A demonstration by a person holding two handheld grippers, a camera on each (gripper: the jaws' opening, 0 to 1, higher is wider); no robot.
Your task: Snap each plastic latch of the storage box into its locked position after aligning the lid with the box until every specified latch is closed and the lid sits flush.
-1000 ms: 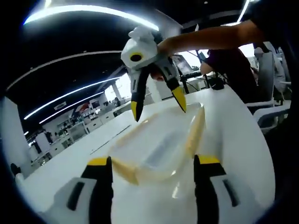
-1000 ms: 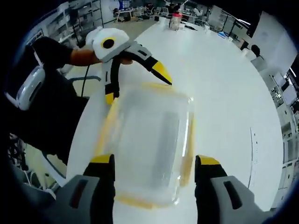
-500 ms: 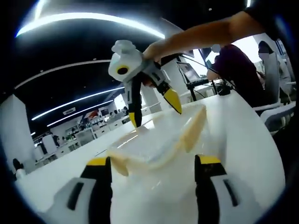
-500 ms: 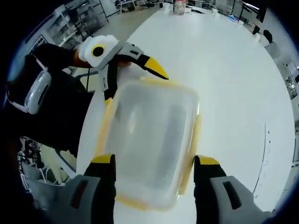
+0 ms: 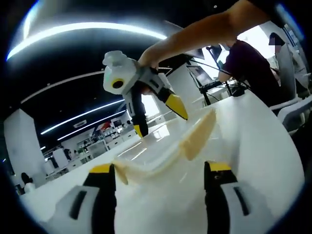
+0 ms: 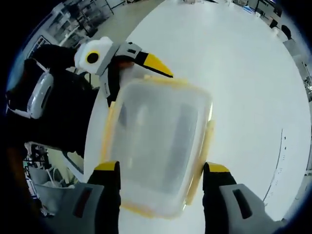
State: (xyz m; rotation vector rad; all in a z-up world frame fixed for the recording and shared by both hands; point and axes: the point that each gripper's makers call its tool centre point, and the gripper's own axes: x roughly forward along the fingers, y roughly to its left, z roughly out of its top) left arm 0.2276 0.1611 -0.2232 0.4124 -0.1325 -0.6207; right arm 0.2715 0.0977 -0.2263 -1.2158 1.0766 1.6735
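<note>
- Since a second ago your left gripper view has dropped lower — the storage box [image 5: 168, 153] now shows almost edge-on, its yellow latch [image 5: 197, 137] angled up
- In your right gripper view the box [image 6: 156, 141] looms larger than before, with the left gripper [image 6: 127, 80] at its far end
- Your right gripper [image 5: 158, 114] hangs over the far end, jaws spread apart; your left gripper's jaws are spread too
- Clear lid on the box, on the white table [image 6: 243, 73] — I can't tell any contents
</note>
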